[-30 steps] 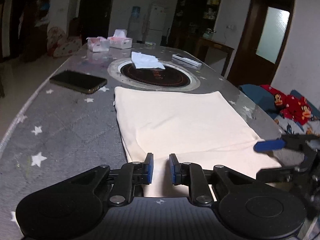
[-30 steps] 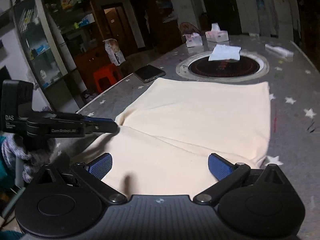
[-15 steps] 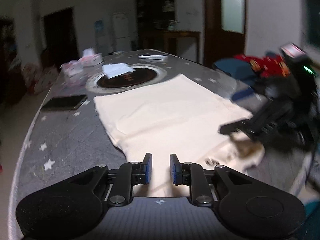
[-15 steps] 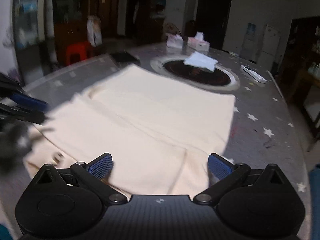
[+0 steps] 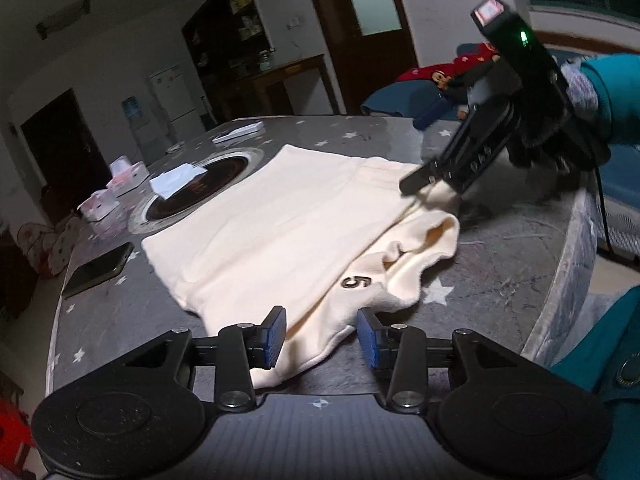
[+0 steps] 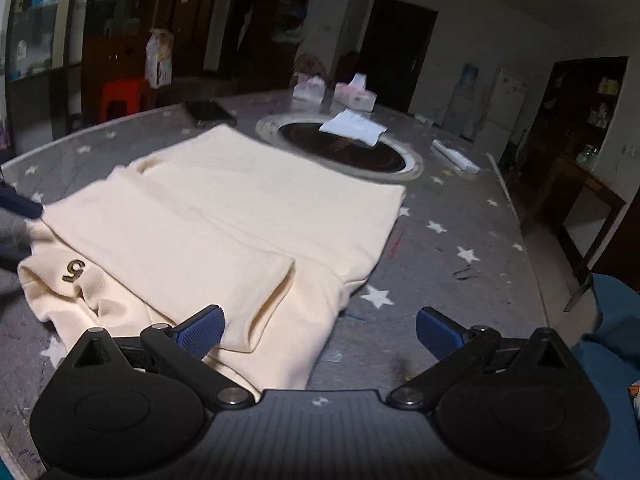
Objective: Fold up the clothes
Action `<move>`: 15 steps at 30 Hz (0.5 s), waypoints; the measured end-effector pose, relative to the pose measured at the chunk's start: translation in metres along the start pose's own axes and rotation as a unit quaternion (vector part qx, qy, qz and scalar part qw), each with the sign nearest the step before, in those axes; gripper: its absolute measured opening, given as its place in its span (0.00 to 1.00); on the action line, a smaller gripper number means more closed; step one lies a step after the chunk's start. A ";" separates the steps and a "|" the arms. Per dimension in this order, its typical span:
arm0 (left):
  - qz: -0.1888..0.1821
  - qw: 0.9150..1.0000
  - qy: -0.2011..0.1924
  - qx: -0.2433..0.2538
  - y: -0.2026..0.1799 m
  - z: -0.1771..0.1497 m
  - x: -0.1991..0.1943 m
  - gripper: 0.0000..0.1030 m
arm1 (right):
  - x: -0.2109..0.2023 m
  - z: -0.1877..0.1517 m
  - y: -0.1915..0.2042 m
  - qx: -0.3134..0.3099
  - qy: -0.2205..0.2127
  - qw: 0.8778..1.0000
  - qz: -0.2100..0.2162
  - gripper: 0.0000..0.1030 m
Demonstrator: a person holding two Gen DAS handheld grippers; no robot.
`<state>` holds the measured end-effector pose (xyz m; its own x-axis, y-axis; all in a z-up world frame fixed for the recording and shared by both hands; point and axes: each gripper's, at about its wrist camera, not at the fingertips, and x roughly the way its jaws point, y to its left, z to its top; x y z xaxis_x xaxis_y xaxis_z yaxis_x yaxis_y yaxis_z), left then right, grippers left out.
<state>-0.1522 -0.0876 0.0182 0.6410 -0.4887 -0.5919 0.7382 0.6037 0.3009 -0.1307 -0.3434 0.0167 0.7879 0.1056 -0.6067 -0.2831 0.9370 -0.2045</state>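
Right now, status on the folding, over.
Left gripper just opening, fingers off cloth. Right gripper open. Cream garment part folded on table. Phone beside it, clear.

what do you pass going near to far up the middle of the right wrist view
cream garment → round black hotplate → white folded paper → tissue boxes → dark doorway

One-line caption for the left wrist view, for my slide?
Left hand-held gripper open over the cream garment's edge on the star-patterned table; right hand-held gripper at its far corner.
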 end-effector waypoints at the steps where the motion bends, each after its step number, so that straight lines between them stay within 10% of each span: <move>1: -0.001 1.000 -0.001 0.006 -0.002 0.000 0.003 0.41 | 0.001 -0.002 0.000 0.000 0.007 1.000 0.001 1.00; 15: -0.019 1.000 -0.016 0.014 -0.005 0.003 0.018 0.18 | -0.002 -0.011 -0.013 0.041 0.019 0.999 0.012 1.00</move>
<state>-0.1437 -0.1017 0.0081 0.6184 -0.5310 -0.5793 0.7675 0.5665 0.3000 -0.1344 -0.3598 0.0125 0.7592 0.1164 -0.6404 -0.2539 0.9589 -0.1267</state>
